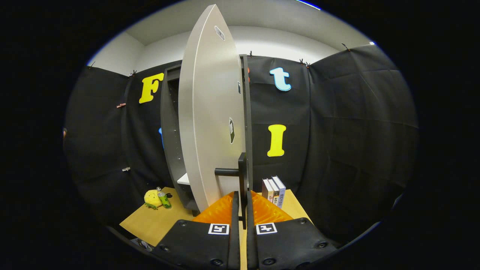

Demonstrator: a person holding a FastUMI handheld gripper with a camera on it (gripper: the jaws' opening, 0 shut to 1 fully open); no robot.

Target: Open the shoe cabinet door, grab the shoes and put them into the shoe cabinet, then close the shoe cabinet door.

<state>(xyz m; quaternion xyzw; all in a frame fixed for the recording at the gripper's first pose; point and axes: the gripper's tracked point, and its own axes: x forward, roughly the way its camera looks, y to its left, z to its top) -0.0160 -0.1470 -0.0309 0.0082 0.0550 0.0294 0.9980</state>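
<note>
The hand-held gripper (242, 204) seems clamped on the edge of the pale, half-open shoe cabinet door (210, 112).

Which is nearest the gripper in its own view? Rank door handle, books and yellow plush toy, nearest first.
1. Door handle: its plate sits between the nearly closed fingers of the gripper.
2. Books: just beyond the fingers, to the right.
3. Yellow plush toy: farther off on the left, past the open door.

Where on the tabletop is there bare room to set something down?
Bare tabletop lies between the plush toy with its bottle and the open cabinet door. It is crowded around the gripper, shut on the door edge, with books beside.
</note>
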